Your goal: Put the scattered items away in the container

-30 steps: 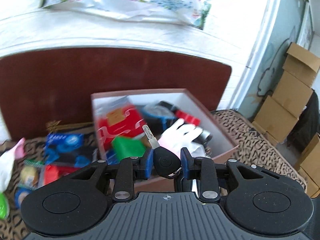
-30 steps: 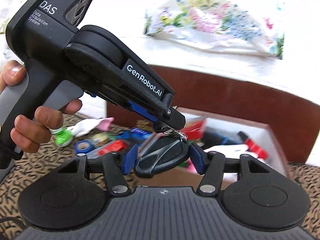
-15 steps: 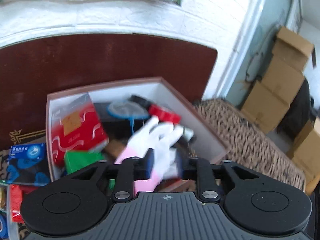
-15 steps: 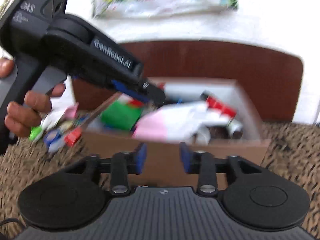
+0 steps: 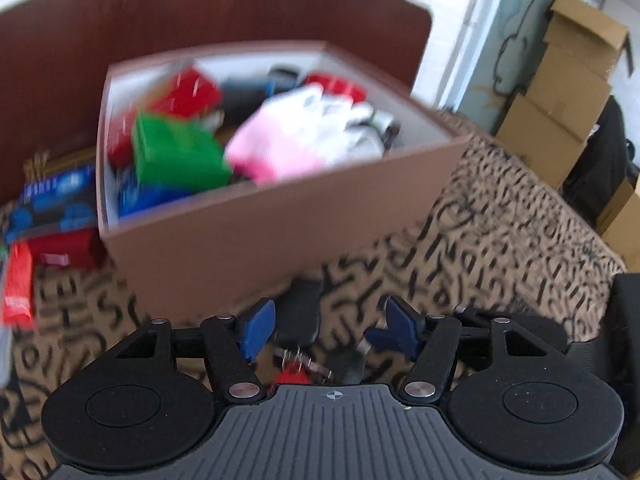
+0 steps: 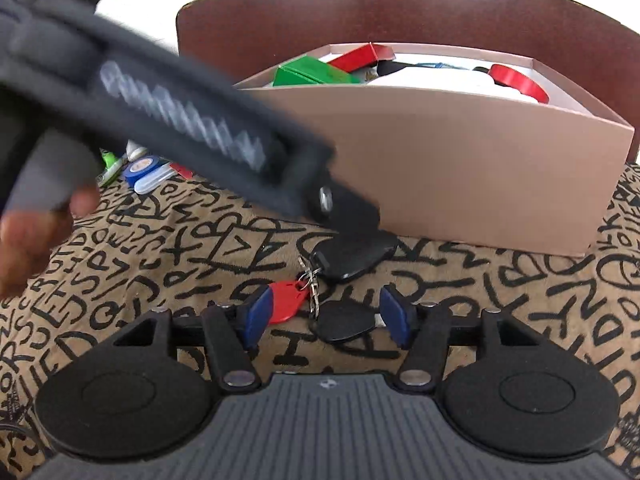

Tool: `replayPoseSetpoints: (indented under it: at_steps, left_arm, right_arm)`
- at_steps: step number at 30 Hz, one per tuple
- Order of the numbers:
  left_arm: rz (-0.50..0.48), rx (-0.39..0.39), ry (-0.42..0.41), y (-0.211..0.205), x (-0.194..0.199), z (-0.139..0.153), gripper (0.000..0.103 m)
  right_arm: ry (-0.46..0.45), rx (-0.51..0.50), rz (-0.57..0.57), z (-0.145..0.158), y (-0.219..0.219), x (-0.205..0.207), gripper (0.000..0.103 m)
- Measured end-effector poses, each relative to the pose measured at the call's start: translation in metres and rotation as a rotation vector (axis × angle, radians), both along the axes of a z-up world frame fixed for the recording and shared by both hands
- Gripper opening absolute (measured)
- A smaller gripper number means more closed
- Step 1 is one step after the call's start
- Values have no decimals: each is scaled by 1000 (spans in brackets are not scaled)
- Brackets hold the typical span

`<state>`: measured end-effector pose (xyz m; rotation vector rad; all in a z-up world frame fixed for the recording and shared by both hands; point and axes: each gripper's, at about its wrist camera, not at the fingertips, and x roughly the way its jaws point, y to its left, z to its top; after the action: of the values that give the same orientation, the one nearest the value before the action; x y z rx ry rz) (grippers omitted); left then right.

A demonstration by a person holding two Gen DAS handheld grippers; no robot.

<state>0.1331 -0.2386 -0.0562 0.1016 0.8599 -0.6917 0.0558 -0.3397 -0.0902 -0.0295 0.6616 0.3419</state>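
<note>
A bunch of keys lies on the patterned cloth in front of the brown box [image 6: 460,168]: a black fob [image 6: 352,258], a red tag [image 6: 286,300] and a black key head [image 6: 344,322]. My right gripper [image 6: 326,318] is open, low over the cloth, with the red tag and key head between its fingers. My left gripper [image 5: 330,326] is open too, just above the same keys [image 5: 298,364]; in the right wrist view its tip [image 6: 352,216] is over the black fob. The box [image 5: 256,236] holds a pink-and-white glove [image 5: 296,140], a green pack [image 5: 176,152] and red items.
Loose items lie left of the box: a blue pack [image 5: 52,200], red packets [image 5: 18,284], and blue and green small things [image 6: 140,168]. A dark brown headboard [image 6: 400,12] stands behind the box. Cardboard boxes [image 5: 560,92] are stacked at the right.
Both grippers held the keys up by the box a second ago. They let go and opened, and have dropped low; the keys now lie on the cloth in front of the box.
</note>
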Motion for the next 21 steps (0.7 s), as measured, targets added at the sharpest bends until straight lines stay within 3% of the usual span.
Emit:
replayPoseSetpoints:
  at_steps: [8, 13, 16, 18, 20, 21]
  left_arm:
    - [44, 55, 86, -13, 31, -32, 74]
    - [38, 83, 94, -18, 42, -41, 59]
    - [28, 95, 78, -19, 42, -42, 58]
    - [25, 101, 71, -20, 43, -43, 58]
    - [17, 106, 68, -19, 43, -42, 57]
    - [12, 108, 66, -18, 43, -42, 53]
  right_arm:
    - [-9, -28, -31, -11, 13, 7, 68]
    - [-1, 13, -72, -16, 13, 19, 73]
    - [0, 21, -76, -18, 14, 26, 77]
    - [1, 5, -85, -19, 16, 30, 73]
    - [-6, -15, -109, -18, 14, 29, 53]
    - [-5, -9, -118, -17, 11, 28, 49]
